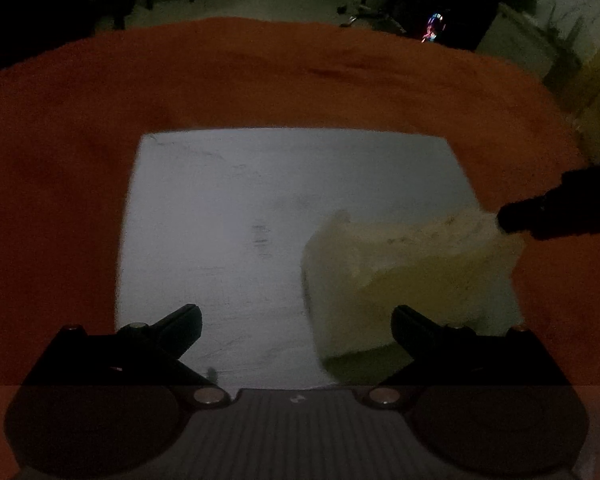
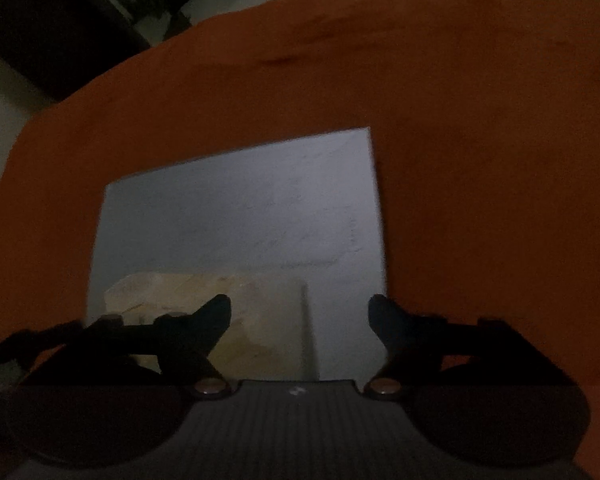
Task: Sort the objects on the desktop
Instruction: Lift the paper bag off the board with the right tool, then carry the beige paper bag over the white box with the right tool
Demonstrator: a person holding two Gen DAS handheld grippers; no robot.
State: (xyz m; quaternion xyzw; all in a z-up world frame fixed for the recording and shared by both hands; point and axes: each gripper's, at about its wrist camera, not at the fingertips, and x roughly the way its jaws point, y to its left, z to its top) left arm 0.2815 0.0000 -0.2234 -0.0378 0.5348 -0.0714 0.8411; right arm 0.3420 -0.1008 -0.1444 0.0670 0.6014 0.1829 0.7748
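Nearest in the left wrist view, the left gripper (image 1: 296, 320) has its two black fingers (image 1: 184, 322) spread wide apart, holding nothing. The pale yellow, rough-edged sponge block (image 1: 404, 272) lies just ahead of the right-hand finger and partly behind it, off to the right of the gap rather than inside it. It rests on a flat grey-white square board (image 1: 236, 216) — its right end reaching past the board's edge. At that far right end the dark tip of the right gripper (image 1: 516, 220) meets the sponge.

In the right wrist view, the right gripper (image 2: 300, 312) also has its fingers (image 2: 384, 316) apart and empty; the sponge block (image 2: 260, 320) sits low on the board (image 2: 260, 208), partly behind the left-hand finger and reaching into the gap.

The board lies on a worktop covered in orange cloth (image 1: 260, 80) — beyond it, a dim room with dark furniture.
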